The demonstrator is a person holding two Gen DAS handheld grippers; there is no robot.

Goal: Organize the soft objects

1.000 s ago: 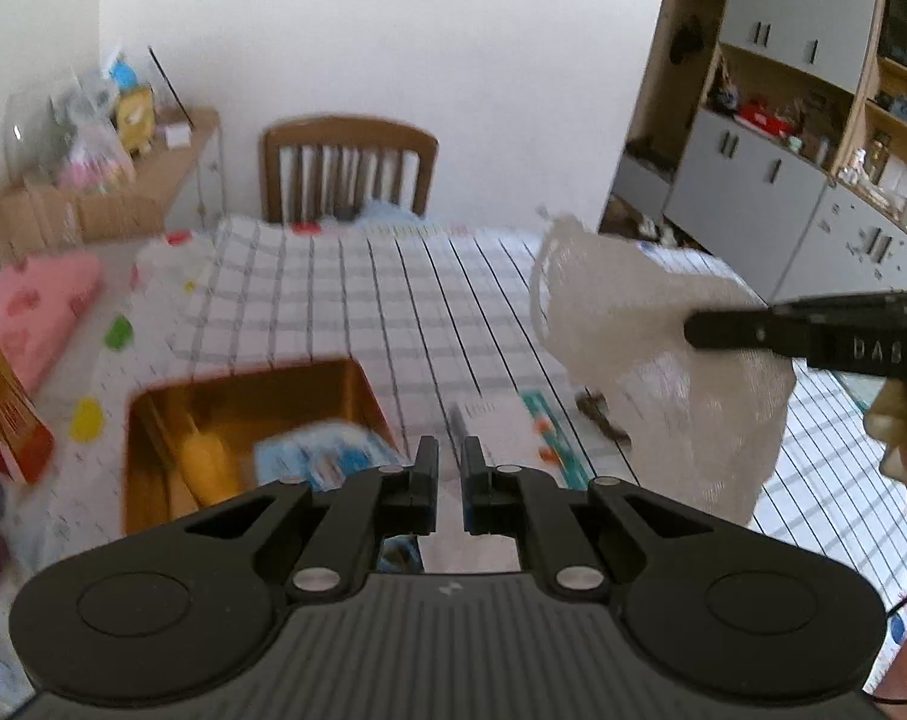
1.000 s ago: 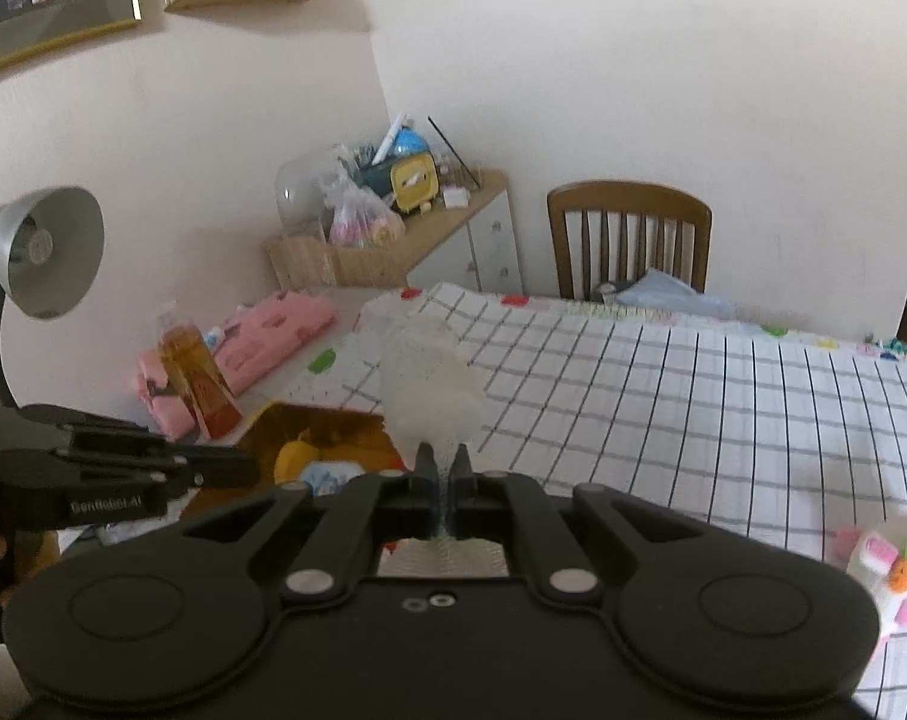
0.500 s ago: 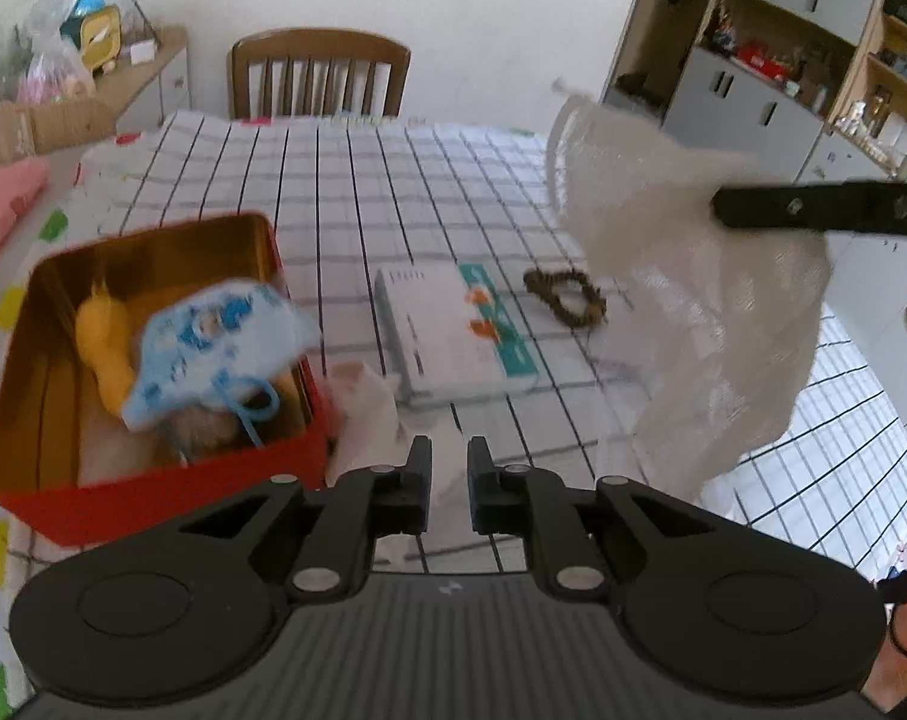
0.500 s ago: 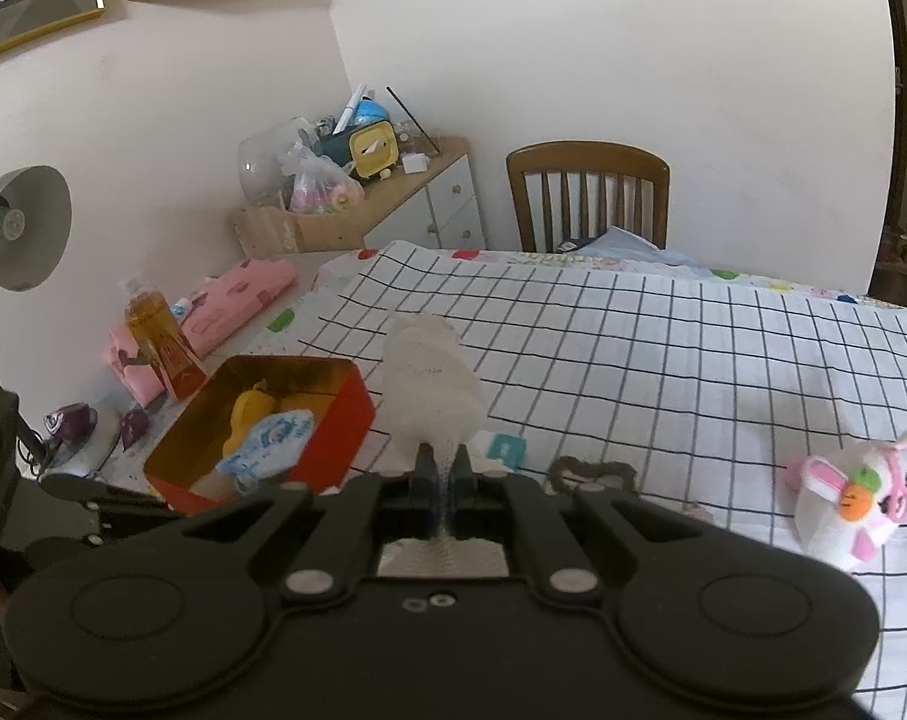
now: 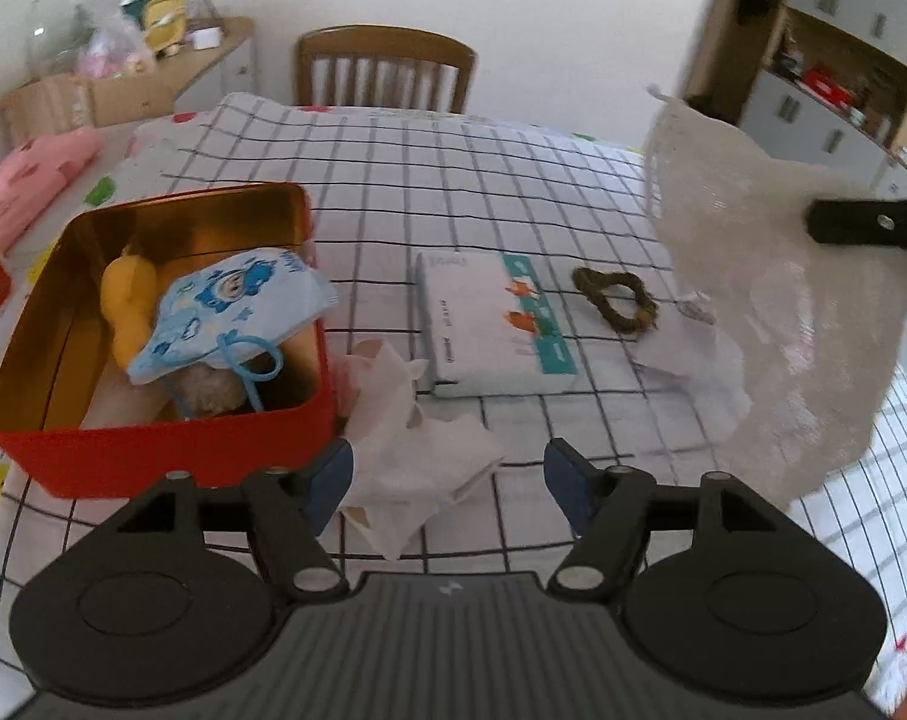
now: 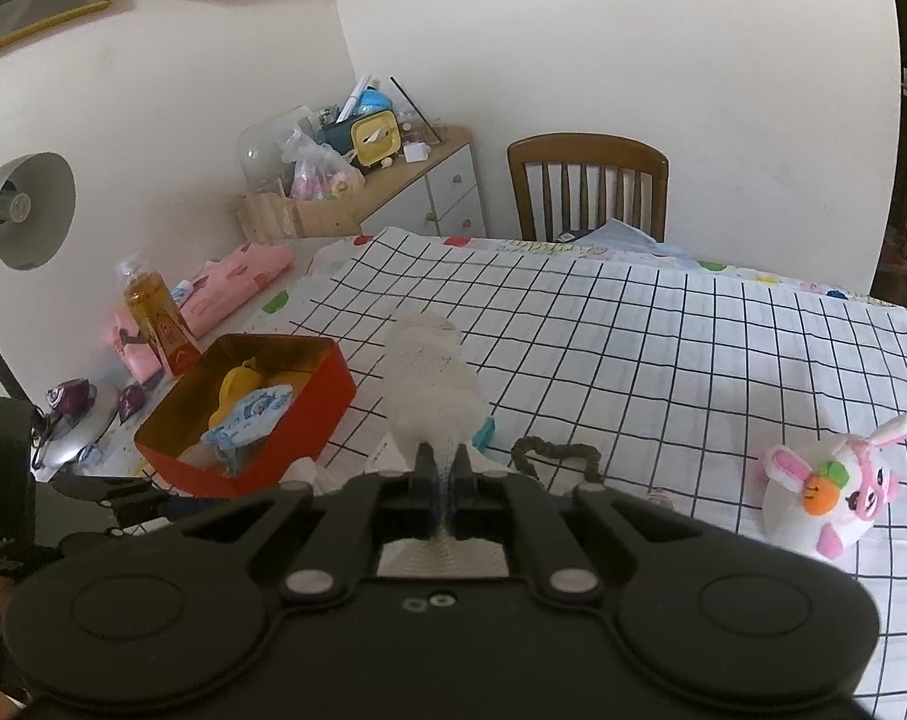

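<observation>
L gripper [image 5: 447,474] jaws opening over crumpled tissue [image 5: 411,456], not pinched | R gripper [image 6: 444,468] clamped on mesh bag [image 6: 429,384]

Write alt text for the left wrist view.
The left gripper, its jaws opening, hangs over crumpled white tissue on a checked tablecloth, beside a red tin holding a blue child's face mask. At right, the right gripper holds up a white mesh pouch.
</observation>
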